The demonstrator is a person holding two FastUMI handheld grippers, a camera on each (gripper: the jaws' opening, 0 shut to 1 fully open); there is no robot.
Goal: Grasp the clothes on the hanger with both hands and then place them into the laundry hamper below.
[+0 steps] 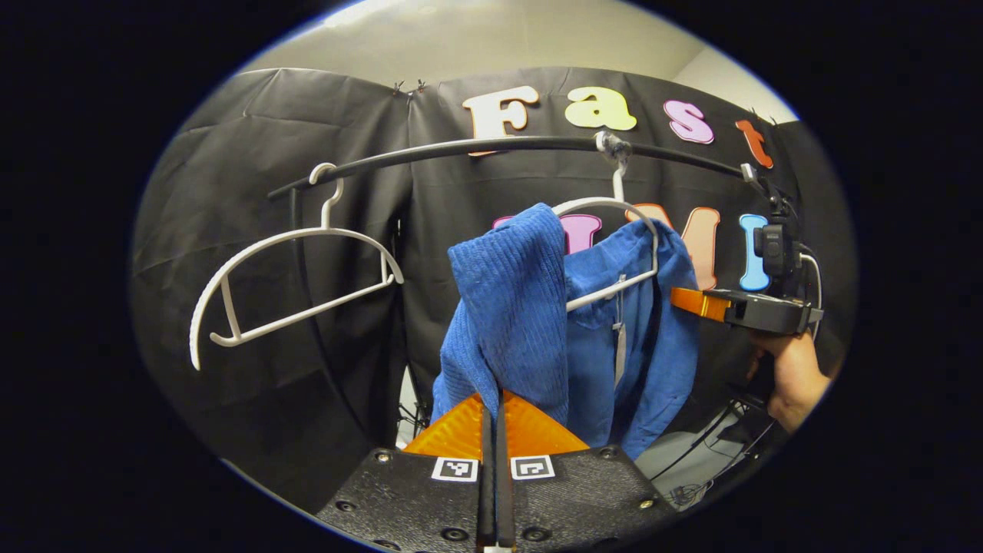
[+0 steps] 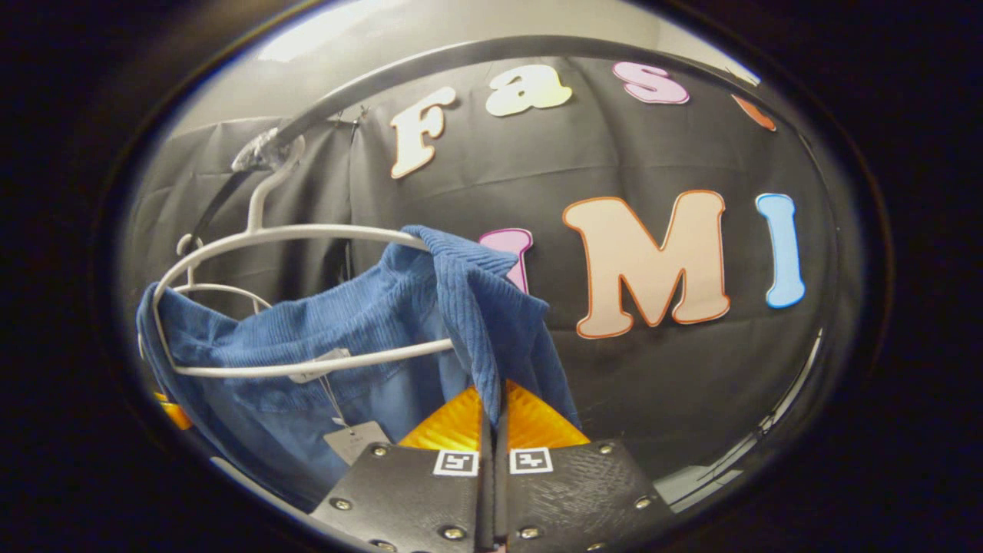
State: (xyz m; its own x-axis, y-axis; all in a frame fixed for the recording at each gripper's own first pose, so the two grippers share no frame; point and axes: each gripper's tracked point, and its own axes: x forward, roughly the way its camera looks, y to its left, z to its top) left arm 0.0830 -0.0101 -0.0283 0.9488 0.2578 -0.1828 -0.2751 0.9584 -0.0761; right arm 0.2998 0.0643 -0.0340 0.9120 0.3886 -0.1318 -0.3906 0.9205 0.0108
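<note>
left hand-held gripper (image 1: 495, 407) pinching blue garment (image 1: 507, 307) | fingertips hidden in cloth

Black cloth wall (image 1: 253, 192), pale ceiling (image 1: 476, 38), dark rail (image 1: 499, 144).

Place: staged recording booth, not a lived-in home
Walls: black cloth (image 1: 322, 230) clipped up beneath a pale ceiling (image 1: 476, 38)
Fittings: dark clothes rail (image 1: 491, 146), white plastic hangers (image 1: 292, 284)
Floor corner: loose cables (image 1: 714, 438)
</note>
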